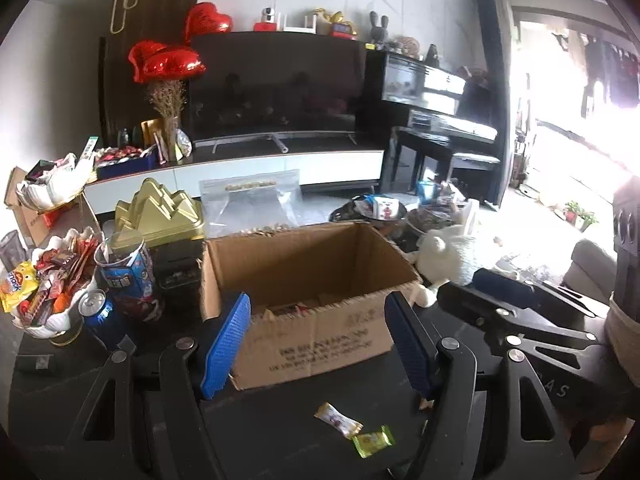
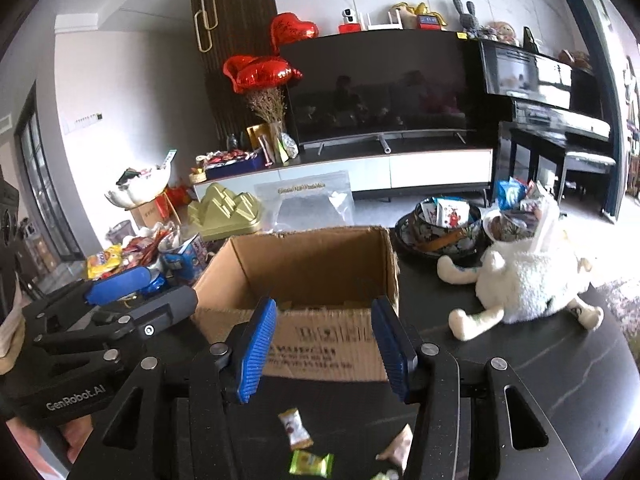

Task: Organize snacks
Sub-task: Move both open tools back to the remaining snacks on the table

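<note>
Dark table (image 1: pixel 280 432): left hand-held gripper (image 1: pixel 320 352) and right hand-held gripper (image 2: pixel 324 352) spread wide, empty, facing cardboard box (image 1: pixel 312 336).

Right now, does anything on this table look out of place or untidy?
Yes. A white plush toy lies among the snacks beside the cardboard box, and loose wrapped candies are scattered on the dark table in front of it.

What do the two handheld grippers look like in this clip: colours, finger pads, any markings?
Both match: the left gripper and right gripper have matte black linkage arms with triangular cut-outs and round silver pivot bolts. Each finger ends in a flat rectangular blue pad with a fine ribbed texture. The left gripper's body reads "GenRobot.AI" in white in the right wrist view. No cables show; sleeves cannot be made out.
</note>
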`<state>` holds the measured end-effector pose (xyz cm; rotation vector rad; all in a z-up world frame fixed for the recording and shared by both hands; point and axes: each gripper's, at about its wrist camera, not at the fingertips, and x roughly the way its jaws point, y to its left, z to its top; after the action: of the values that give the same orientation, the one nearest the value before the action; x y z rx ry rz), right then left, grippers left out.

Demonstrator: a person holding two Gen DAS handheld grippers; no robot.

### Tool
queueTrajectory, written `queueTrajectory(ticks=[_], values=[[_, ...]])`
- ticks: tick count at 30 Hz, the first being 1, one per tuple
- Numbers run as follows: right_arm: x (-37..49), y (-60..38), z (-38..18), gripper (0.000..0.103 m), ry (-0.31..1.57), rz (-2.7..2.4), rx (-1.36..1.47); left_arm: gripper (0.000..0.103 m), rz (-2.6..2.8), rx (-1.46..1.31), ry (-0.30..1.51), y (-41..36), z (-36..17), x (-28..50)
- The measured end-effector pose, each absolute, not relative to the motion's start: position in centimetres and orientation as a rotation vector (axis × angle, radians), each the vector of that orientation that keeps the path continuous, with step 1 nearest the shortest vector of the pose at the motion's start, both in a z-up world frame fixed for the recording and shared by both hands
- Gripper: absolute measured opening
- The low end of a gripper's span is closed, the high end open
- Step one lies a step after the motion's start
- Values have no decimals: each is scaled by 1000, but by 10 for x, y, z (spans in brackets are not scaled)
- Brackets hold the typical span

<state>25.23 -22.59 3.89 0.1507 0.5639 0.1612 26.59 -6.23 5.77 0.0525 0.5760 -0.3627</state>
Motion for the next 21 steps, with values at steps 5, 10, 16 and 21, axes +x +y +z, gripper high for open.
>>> queueTrajectory(ticks=[5, 10, 16, 21], values=[[231, -231, 33, 51, 575, 154, 177, 69, -381, 66, 562, -68, 56, 243], [211, -237, 23, 51, 592, 140, 194, 69, -391, 89, 557, -73, 50, 225], [195, -241, 9, 51, 628, 101, 172, 69, -416, 139, 576, -78, 34, 209], [186, -240, -6, 51, 670, 85, 159, 69, -449, 174, 609, -77, 16, 200]])
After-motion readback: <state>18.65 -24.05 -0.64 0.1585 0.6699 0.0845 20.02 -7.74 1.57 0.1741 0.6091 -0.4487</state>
